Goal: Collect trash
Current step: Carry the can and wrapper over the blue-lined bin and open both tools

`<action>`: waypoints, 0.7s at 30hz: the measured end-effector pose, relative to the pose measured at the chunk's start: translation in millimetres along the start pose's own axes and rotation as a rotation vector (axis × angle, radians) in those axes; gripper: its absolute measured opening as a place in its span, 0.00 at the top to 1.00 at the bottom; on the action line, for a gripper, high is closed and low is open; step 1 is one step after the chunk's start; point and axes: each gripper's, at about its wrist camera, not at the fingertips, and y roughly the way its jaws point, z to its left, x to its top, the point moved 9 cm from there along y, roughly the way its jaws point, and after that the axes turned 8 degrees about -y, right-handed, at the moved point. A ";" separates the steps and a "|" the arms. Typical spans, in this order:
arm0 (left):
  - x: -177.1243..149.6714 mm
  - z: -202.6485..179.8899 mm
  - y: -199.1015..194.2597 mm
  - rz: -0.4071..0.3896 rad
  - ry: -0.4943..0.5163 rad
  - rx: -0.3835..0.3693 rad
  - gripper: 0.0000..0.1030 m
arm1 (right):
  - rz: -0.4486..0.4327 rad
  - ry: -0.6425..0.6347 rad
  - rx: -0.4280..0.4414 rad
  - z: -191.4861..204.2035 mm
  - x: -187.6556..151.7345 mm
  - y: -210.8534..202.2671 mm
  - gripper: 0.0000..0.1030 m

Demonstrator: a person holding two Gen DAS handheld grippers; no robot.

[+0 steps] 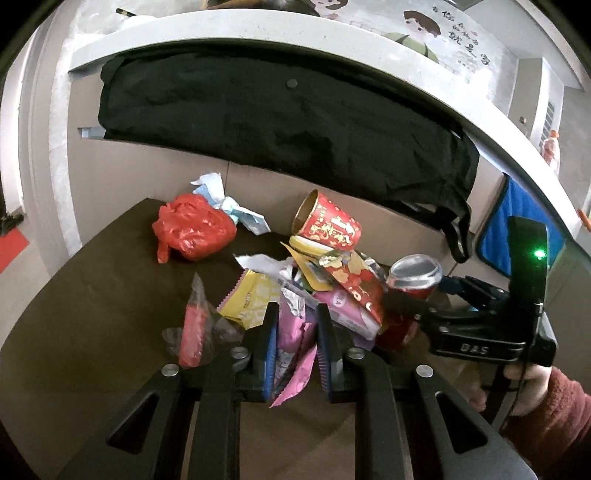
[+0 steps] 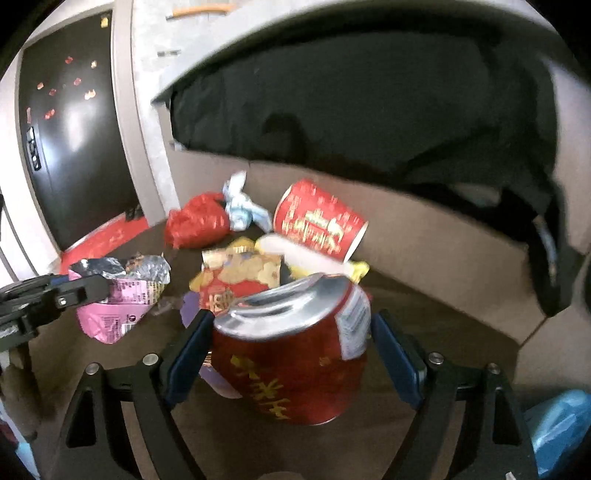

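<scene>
Trash: left tool (image 1: 293, 345) pinches pink wrapper (image 1: 291, 332); right tool (image 2: 291, 345) clamps red can (image 2: 291, 369)

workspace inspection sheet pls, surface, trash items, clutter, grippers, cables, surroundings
surface: dark brown table, trash piled at its far side.
job's things: pink wrapper between the left gripper's fingers; red can, top dented, between the right gripper's fingers; red paper cup lying on its side atop the pile; red plastic bag; crumpled tissue; yellow wrapper; clear wrapper with a red item.
clutter: nothing seen beyond the trash.
grippers: left gripper shut on the pink wrapper; right gripper around the can, contact on both pads unclear.
cables: nothing seen.
surroundings: black cloth hanging under a white shelf; blue plastic bag at lower right.
</scene>
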 end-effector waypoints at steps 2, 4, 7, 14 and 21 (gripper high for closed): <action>-1.7 -2.0 -2.6 -0.004 0.004 0.011 0.81 | 0.000 0.010 -0.008 -2.6 -0.6 -3.4 0.19; -3.2 -5.9 -6.8 -0.012 0.016 0.017 0.81 | -0.006 0.012 -0.034 -6.0 -1.8 -11.2 0.20; -5.5 -16.1 -12.2 -0.011 0.028 0.002 0.81 | -0.031 0.026 -0.047 -11.8 -2.0 -31.3 0.20; 1.0 -57.5 -35.1 -0.052 0.065 -0.032 0.81 | -0.083 0.047 -0.087 -26.0 -3.2 -86.0 0.20; 5.7 -119.0 -54.0 -0.082 0.116 -0.074 0.81 | -0.169 0.090 -0.140 -53.3 -11.1 -158.5 0.20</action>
